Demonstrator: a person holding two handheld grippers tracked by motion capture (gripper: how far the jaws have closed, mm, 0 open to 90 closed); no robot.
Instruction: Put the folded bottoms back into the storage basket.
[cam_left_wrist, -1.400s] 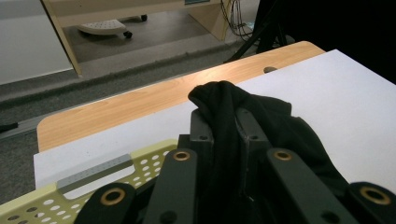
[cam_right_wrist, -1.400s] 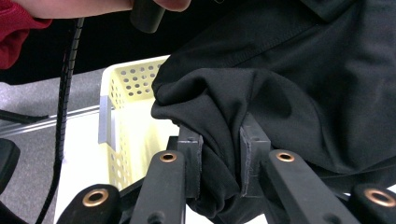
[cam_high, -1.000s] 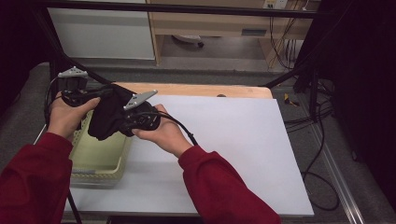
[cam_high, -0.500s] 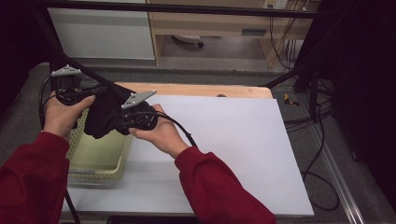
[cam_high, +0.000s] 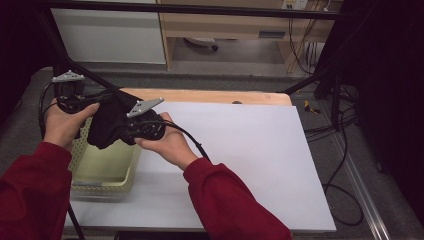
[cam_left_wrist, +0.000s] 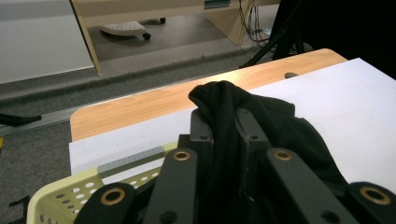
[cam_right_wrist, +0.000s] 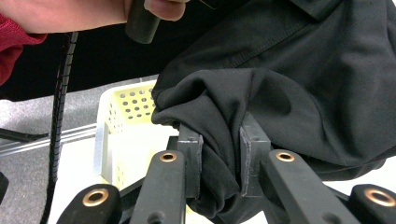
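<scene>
The black garment (cam_high: 111, 122) is out of the yellow basket (cam_high: 102, 170), hanging above it, bunched between both grippers; laying it on the white counter (cam_high: 240, 150) seems left to do. The left gripper (cam_left_wrist: 224, 123) and right gripper (cam_right_wrist: 219, 140) each have fingers clamped on a fold. Both hands are raised, close together, facing one another.

I work in a lab-like recording room, not a home. My table (cam_high: 240, 150) is a white board laid over a wooden top, fenced by black frame bars (cam_high: 320, 75). Loose cables (cam_high: 345, 150) trail across the grey carpet (cam_high: 225, 82) at the right. Behind stand a white cabinet (cam_high: 110, 35) and a plain wooden desk (cam_high: 240, 25), with a chair's wheeled base (cam_high: 200, 44) beneath it.
</scene>
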